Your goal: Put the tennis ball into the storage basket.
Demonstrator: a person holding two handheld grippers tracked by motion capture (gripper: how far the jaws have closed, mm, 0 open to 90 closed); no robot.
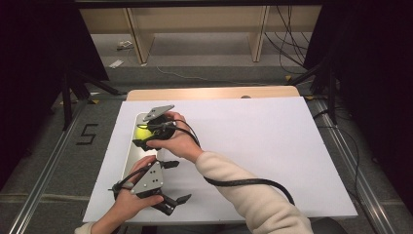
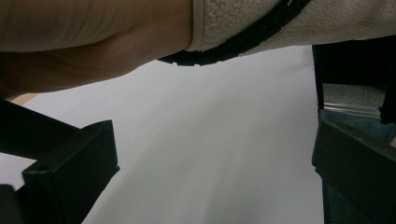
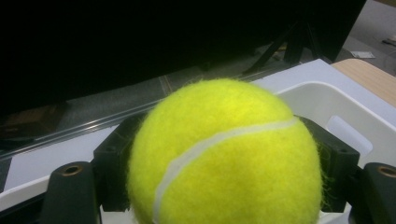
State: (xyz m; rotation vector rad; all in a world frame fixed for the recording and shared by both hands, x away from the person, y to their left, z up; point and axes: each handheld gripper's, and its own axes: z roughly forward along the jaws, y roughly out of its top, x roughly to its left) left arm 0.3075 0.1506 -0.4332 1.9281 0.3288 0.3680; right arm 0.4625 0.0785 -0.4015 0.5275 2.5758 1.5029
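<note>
One tennis ball (image 3: 224, 154) was clamped in my right hand-held gripper (image 1: 152, 132), over the white tray (image 1: 132, 152) left of frame centre; release remained. Left hand-held gripper (image 1: 171, 201) idled wide open, empty.

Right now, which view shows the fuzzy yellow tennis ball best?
The right gripper view: the fuzzy yellow tennis ball sits close up between the right gripper's black jaws, white seam clear, above the white plastic tray. The high view gives a small yellow patch beside the hand.
</note>
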